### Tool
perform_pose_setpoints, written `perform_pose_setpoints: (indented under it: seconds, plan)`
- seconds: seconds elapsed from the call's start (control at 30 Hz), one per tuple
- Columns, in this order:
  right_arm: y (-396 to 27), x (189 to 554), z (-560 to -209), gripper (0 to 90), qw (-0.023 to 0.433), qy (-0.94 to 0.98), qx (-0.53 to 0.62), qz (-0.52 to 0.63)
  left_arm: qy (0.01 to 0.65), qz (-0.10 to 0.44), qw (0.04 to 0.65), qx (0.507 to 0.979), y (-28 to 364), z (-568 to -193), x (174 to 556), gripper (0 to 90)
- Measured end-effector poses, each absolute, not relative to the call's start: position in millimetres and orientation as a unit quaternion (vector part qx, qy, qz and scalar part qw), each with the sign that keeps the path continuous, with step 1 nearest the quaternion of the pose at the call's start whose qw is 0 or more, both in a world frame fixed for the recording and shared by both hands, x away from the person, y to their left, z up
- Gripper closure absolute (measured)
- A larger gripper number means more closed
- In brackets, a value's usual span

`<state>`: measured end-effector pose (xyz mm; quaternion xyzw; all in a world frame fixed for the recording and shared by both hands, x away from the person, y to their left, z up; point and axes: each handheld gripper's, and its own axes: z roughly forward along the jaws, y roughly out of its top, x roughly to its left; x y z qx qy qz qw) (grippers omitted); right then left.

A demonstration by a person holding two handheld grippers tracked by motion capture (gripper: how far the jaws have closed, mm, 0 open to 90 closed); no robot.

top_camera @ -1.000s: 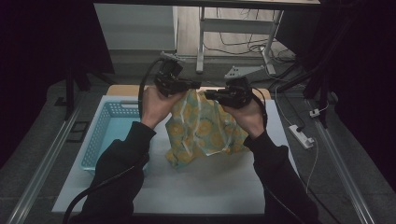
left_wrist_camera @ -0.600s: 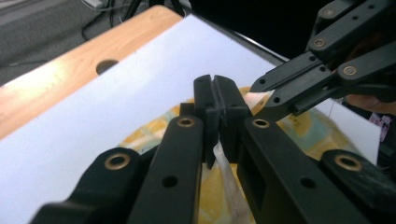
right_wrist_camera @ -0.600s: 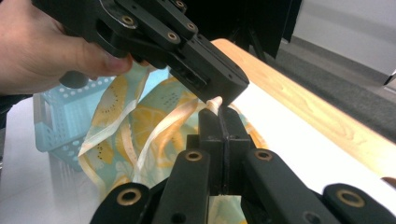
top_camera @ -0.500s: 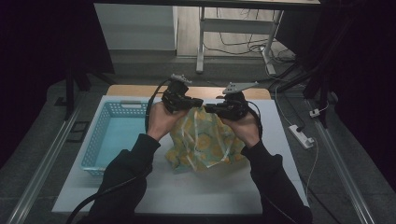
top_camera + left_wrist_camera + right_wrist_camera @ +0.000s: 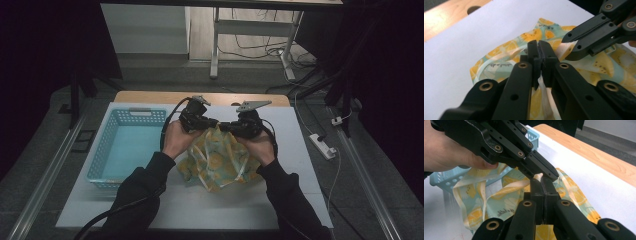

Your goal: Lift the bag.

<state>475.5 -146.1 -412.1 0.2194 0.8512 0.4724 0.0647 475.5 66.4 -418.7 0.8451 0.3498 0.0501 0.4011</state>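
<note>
A teal bag printed with yellow lemons (image 5: 220, 161) slumps on the white table top (image 5: 300, 150), its upper part lifted by both grippers. My left gripper (image 5: 211, 123) is shut on the bag's pale handle strap; in the left gripper view the jaws (image 5: 539, 46) pinch the strap (image 5: 542, 83), bag (image 5: 501, 62) beneath. My right gripper (image 5: 226, 127) meets it tip to tip and is also shut on the strap. Its own view shows the closed jaws (image 5: 541, 182) with the strap end (image 5: 538, 175) sticking out, and the left gripper (image 5: 506, 142) crossing above the bag (image 5: 499, 202).
A light blue plastic basket (image 5: 127, 145) stands on the left of the table, close to the left forearm, also visible as the basket (image 5: 446, 178). A white power strip (image 5: 322, 146) lies off the right edge. A wooden strip (image 5: 150, 96) runs along the far side.
Both hands have come down together with the bag. The bag hung stretched between the grippers before; now its lower part rests crumpled on the table.
</note>
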Motion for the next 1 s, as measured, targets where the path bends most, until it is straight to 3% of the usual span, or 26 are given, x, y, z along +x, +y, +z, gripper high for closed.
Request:
perform_pose_setpoints:
  seconds: [0.27,1.0]
  plan:
    - [-147.0,475.5,-420.9,89.0,0.061,0.850,0.224,0.472,0.351,0.046,0.399,0.846,66.5,-429.5,476.0,86.6]
    - [-149.2,466.2,-404.8,69.3,0.066,0.845,0.220,0.482,0.331,0.085,0.425,0.839,87.9,-410.6,456.3,49.4]
